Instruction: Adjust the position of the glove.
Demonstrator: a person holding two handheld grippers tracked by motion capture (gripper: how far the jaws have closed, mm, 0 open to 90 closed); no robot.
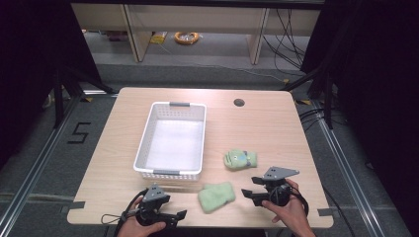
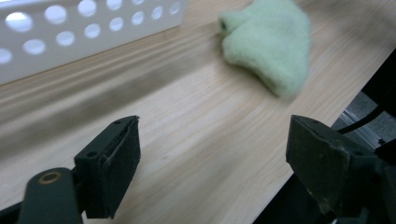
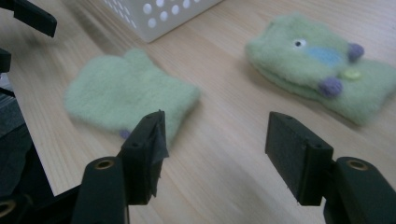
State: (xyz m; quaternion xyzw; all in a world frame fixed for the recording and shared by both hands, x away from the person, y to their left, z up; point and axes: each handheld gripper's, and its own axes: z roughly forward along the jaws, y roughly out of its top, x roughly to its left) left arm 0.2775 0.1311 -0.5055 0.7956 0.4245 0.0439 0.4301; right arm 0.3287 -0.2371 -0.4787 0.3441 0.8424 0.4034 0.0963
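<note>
A: Dark-curtained bay, light wood table (image 1: 123,163), white perforated basket (image 1: 143,148) left of centre w/ nothing in it, its near wall close to the front edge.

B: Mittens?

A: Two green fleece ones. Plain mitten (image 1: 216,196) lies flat near the front edge, between both grippers. Face mitten (image 1: 240,159), w/ eye and purple knobs, sits farther back, just right of the basket's near right corner.

B: Claws?

A: Left gripper (image 1: 182,215) at front edge, jaws wide, nothing between. Right gripper (image 1: 248,189) jaws wide too, empty, just right of plain mitten, aimed at it.

B: Step?

A: Prob. approach for first pick; nothing binned yet. Next: right gripper closes in on the plain mitten's cuff, pinches the fleece, lifts over the basket wall. Soft, may droop.
</note>
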